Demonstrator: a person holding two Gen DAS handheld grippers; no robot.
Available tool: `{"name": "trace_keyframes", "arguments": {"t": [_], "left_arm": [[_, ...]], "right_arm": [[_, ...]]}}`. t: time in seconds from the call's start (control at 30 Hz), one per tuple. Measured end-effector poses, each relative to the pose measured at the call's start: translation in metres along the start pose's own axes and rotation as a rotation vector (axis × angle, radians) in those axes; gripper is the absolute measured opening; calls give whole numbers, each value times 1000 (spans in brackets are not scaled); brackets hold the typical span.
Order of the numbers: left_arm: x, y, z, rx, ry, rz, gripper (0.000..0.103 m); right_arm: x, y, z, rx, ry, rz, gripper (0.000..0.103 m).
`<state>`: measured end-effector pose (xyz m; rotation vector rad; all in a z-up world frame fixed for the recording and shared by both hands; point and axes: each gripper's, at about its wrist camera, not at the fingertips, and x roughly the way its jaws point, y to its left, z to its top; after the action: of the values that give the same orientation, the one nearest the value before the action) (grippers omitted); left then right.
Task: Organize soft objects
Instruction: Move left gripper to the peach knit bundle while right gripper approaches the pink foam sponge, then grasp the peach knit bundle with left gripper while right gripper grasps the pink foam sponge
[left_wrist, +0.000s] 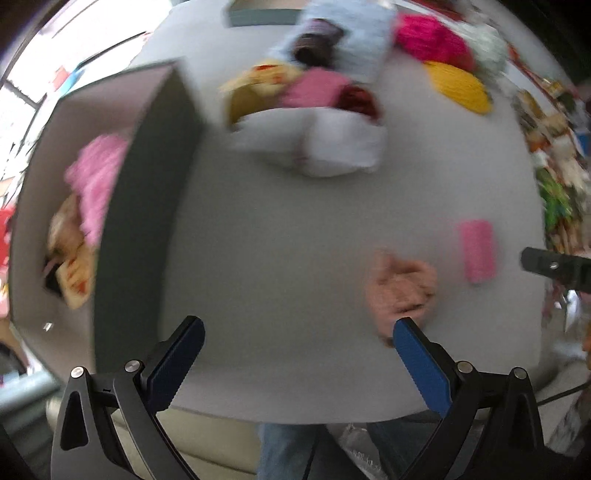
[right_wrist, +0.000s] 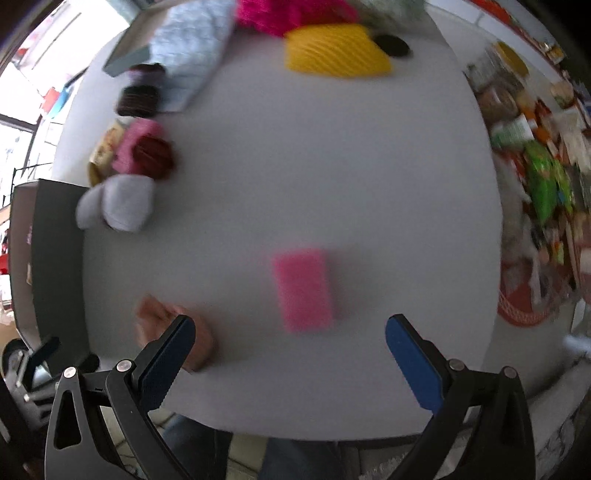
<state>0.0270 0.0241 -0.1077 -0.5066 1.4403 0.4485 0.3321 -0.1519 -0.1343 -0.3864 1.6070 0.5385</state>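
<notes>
Both views are motion-blurred. My left gripper is open over the near part of the grey table, nothing between its fingers. A peach soft lump lies just beyond its right fingertip. A pink sponge-like block lies further right. A dark box at the left holds a fluffy pink item and other soft things. My right gripper is open, with the pink block lying ahead between its fingers and the peach lump by its left finger.
A white soft item sits mid-table with pink, dark red and yellow pieces behind it. Further back lie a light blue quilted cloth, a magenta fluffy item and a yellow ribbed one. Packaged goods crowd the right edge.
</notes>
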Motion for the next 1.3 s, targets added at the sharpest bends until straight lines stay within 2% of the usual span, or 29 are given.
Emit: {"name": "trace_keyframes", "arguments": {"t": [0.07, 0.27, 0.43, 0.53, 0.6, 0.63, 0.77, 0.87, 0.97, 1.07, 1.2, 1.3], "left_arm": [[7, -19, 2, 33, 14, -32, 103], [26, -57, 4, 51, 27, -56, 103], [63, -66, 14, -18, 89, -16, 103], [75, -59, 18, -64, 96, 43, 103], [78, -47, 20, -121, 100, 28, 103], [79, -40, 21, -154, 106, 17, 103], [88, -36, 25, -218, 140, -14, 103], [89, -43, 24, -236, 143, -2, 103], [98, -48, 20, -304, 177, -17, 103], [100, -54, 15, -318, 174, 20, 103], [100, -70, 11, -346, 181, 48, 103], [101, -72, 8, -370, 188, 45, 103]], "right_arm": [[2, -12, -4, 14, 8, 0, 103], [14, -36, -11, 30, 43, -1, 103], [23, -46, -8, 15, 56, -11, 103], [27, -46, -7, -17, 58, -19, 103], [31, -39, -3, -72, 57, -19, 103], [33, -35, -2, -111, 54, -14, 103], [46, -6, -1, -420, 62, -27, 103], [53, 19, -10, -728, 20, -97, 103], [61, 40, -23, -1040, -27, -160, 103], [71, 55, -32, -1259, -38, -193, 103], [84, 69, -36, -1437, -29, -193, 103], [96, 76, -35, -1504, 2, -194, 103]]}}
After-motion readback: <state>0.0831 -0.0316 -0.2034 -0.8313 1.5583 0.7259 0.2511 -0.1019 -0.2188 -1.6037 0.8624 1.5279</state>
